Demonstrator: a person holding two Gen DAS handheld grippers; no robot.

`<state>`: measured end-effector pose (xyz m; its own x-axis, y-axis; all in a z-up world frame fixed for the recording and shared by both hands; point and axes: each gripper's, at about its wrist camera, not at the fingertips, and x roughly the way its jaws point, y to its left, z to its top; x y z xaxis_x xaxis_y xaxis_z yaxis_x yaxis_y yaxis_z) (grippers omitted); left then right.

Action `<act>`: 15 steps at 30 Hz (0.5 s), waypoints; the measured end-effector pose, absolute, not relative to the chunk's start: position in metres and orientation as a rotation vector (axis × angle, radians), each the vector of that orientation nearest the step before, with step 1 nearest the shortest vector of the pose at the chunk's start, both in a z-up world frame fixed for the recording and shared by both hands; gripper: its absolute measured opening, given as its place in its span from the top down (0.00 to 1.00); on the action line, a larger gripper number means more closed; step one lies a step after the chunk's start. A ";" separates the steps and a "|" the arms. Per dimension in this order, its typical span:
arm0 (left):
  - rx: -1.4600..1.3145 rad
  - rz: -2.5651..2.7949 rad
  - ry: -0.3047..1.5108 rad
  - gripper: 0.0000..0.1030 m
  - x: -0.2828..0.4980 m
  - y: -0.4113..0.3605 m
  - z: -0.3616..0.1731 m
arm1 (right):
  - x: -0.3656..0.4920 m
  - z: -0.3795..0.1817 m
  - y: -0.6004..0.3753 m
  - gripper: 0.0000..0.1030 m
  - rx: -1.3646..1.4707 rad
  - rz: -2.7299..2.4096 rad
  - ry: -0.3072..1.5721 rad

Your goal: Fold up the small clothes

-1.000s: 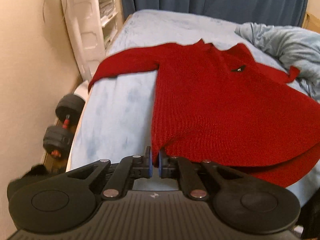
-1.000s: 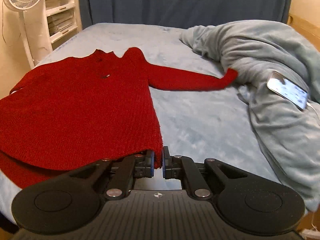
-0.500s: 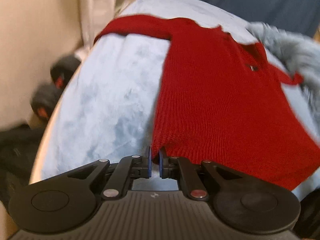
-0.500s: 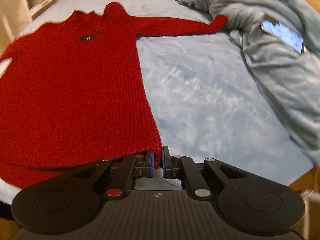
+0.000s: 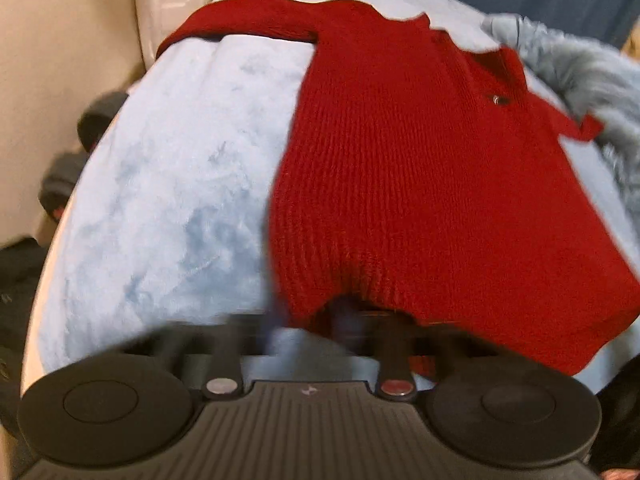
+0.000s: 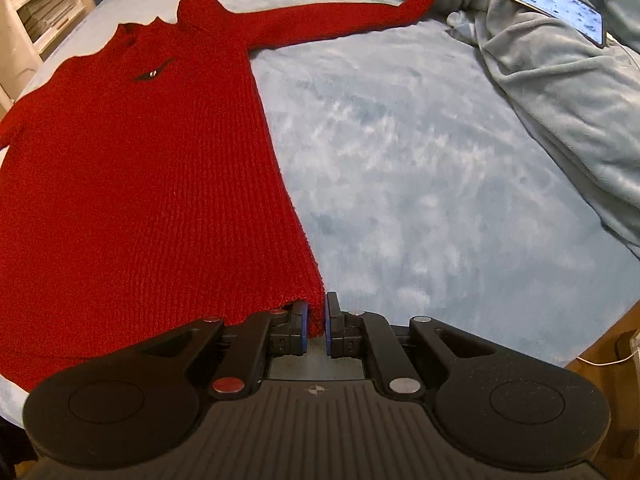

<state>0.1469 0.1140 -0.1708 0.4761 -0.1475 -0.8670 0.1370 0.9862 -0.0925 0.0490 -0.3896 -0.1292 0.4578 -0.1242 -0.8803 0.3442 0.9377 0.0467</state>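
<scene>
no folds yet: the red sweater lies flat and face up on the bed, both sleeves out to the sides, hem toward the cameras
left to do: by my reading all the folding, sleeves and body
right gripper: pressed together on the sweater's near hem corner
left gripper: blurred and partly under the knit; jaws read as closed, pinching the other hem corner
near edge: the hem sits close to the bed's front edge, little room to draw back
right side: bare bed beside the sweater, then the grey blanket with a phone on it; the sleeve cuff touches the blanket
left side: bare bed up to the wall, the sleeve reaching that edge
</scene>
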 end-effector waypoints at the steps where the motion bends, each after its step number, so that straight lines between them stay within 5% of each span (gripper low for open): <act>1: 0.015 -0.150 1.049 0.96 0.147 0.113 -0.170 | 0.049 -0.130 -0.389 0.93 0.224 -0.295 1.059; 9: 0.073 -0.116 0.881 0.99 0.105 0.135 -0.096 | 0.013 -0.073 -0.381 0.94 0.132 -0.227 0.942; 15: 0.134 -0.081 1.029 0.98 0.109 0.126 -0.145 | 0.019 -0.137 -0.386 0.93 0.146 -0.290 1.094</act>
<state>0.1092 0.1255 -0.1446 0.5135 -0.0043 -0.8581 0.1305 0.9888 0.0731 0.0194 -0.3862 -0.1374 0.4262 -0.1600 -0.8903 0.3027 0.9527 -0.0263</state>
